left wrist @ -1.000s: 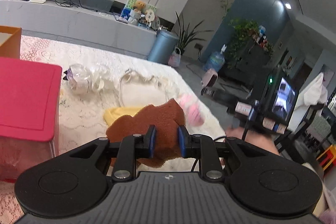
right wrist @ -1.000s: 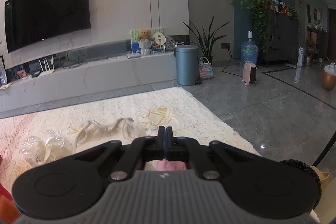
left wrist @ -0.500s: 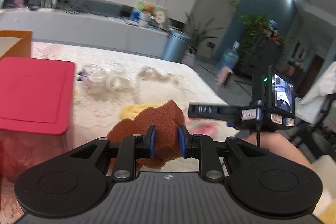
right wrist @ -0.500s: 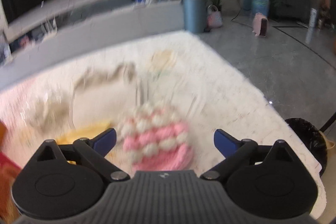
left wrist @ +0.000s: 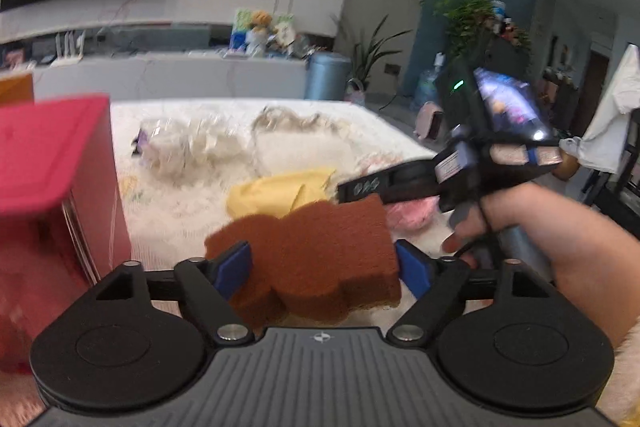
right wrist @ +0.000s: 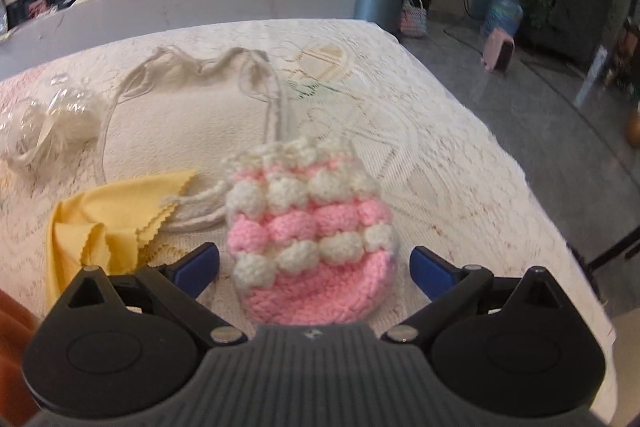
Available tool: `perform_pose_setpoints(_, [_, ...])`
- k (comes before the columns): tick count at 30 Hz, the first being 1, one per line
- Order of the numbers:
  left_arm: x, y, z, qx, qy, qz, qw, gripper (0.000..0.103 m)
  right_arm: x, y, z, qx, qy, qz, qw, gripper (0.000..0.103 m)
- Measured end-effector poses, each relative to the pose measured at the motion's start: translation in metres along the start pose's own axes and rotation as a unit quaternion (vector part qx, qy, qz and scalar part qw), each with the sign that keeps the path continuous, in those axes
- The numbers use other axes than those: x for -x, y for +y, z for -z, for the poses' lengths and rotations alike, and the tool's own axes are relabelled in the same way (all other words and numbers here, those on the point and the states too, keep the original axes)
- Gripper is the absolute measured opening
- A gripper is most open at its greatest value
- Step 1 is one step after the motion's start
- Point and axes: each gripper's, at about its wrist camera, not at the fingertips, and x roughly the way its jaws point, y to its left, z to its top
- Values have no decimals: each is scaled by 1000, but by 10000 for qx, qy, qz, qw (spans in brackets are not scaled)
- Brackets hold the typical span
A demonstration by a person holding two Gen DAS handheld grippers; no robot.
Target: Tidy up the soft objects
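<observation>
A brown sponge (left wrist: 320, 259) sits between the spread jaws of my left gripper (left wrist: 324, 271), which is open; I cannot tell whether it rests on the table. A pink-and-white crocheted pouch (right wrist: 308, 235) lies on the lace cloth between the wide-open jaws of my right gripper (right wrist: 316, 267). In the left wrist view the right gripper (left wrist: 360, 189) hovers over the pouch (left wrist: 412, 215). A yellow cloth (right wrist: 108, 223) lies left of the pouch and also shows in the left wrist view (left wrist: 276, 191).
A red-lidded box (left wrist: 48, 163) stands at the left. A cream drawstring bag (right wrist: 188, 115) and a clear plastic bundle (right wrist: 48, 123) lie farther back. The table edge (right wrist: 520, 187) drops to the floor on the right.
My left gripper has opened around the brown sponge. My right gripper, shut a second ago, opened wide and now frames the crocheted pouch.
</observation>
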Motion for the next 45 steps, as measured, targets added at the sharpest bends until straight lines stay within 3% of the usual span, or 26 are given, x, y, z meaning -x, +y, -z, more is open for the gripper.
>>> perform_pose_setpoints(5, [9, -16, 9, 331, -407, -728, 9960, 103, 1, 4, -1, 14, 6, 17, 10000, 100])
perform_pose_setpoints(8, [23, -29, 18, 568, -923, -1272, 9859, 103, 1, 4, -1, 33, 15, 37, 10000, 100])
perform_pose_setpoints(10, [28, -42, 22, 414, -947, -1586, 9819, 103, 1, 3, -2, -4, 35, 15, 10000, 100])
perform_pose_setpoints(12, [32, -56, 20, -99, -1089, -1779, 9780, 103, 0, 2, -2, -60, 60, -5, 10000, 100])
perform_pose_setpoints(14, [33, -64, 14, -765, -1016, -1654, 9780, 103, 0, 1, -2, -105, 89, -15, 9999, 100])
perform_pose_setpoints(17, [29, -61, -2, -1426, -360, -945, 9846, 103, 0, -1, -2, -115, 111, -17, 9999, 100])
perform_pose_setpoints(19, [28, -48, -20, -1261, 144, -560, 9903, 103, 0, -2, -1, -133, 124, -19, 9998, 100])
perform_pose_setpoints(22, [28, -21, -56, -660, 605, -180, 9958, 103, -1, -6, -2, -256, 211, -44, 9994, 100])
perform_pose_setpoints(24, [30, -11, -80, -844, 829, 105, 9929, 103, -1, -7, -1, -270, 224, -50, 9994, 100])
perform_pose_setpoints(26, [33, -12, -100, -1555, 1035, 189, 9822, 103, 0, -9, -2, -254, 247, -38, 9994, 100])
perform_pose_setpoints(28, [37, -22, -111, -2454, 1102, 223, 9629, 103, 0, -10, -2, -298, 283, -55, 9991, 100])
perform_pose_setpoints(29, [40, -27, -114, -2950, 1200, 406, 9471, 103, 0, -11, -1, -280, 283, -61, 9992, 100])
perform_pose_setpoints(31, [38, -38, -111, -3873, 1537, 959, 9040, 103, 2, -10, 0, -190, 221, -124, 9995, 93])
perform_pose_setpoints(33, [29, -43, -106, -4568, 1815, 1423, 8592, 103, 9, -6, 2, 39, 34, -259, 9997, 71])
perform_pose_setpoints(35, [12, -47, -102, -5076, 2309, 1890, 8082, 103, 13, -3, 2, 227, 58, -245, 9994, 66])
perform_pose_setpoints(36, [2, -50, -101, -5184, 2541, 2084, 7895, 103, 15, -2, 2, 264, 54, -260, 9993, 61])
perform_pose_setpoints(39, [-29, -57, -101, -5333, 2963, 2390, 7554, 103, 21, -6, 3, 287, 101, -343, 9989, 55])
perform_pose_setpoints(40, [-41, -60, -99, -5410, 3226, 2395, 7388, 103, 23, -9, 2, 243, 106, -378, 9989, 54])
perform_pose_setpoints(42, [-63, -66, -95, -5607, 3755, 2470, 6954, 103, 27, -14, 1, 129, 119, -367, 9992, 53])
perform_pose_setpoints(44, [-80, -69, -89, -5746, 3889, 2510, 6750, 103, 28, -18, 1, 59, 123, -311, 9994, 53])
perform_pose_setpoints(45, [-88, -71, -85, -5821, 3892, 2456, 6703, 103, 27, -20, 2, 23, 146, -322, 9994, 53])
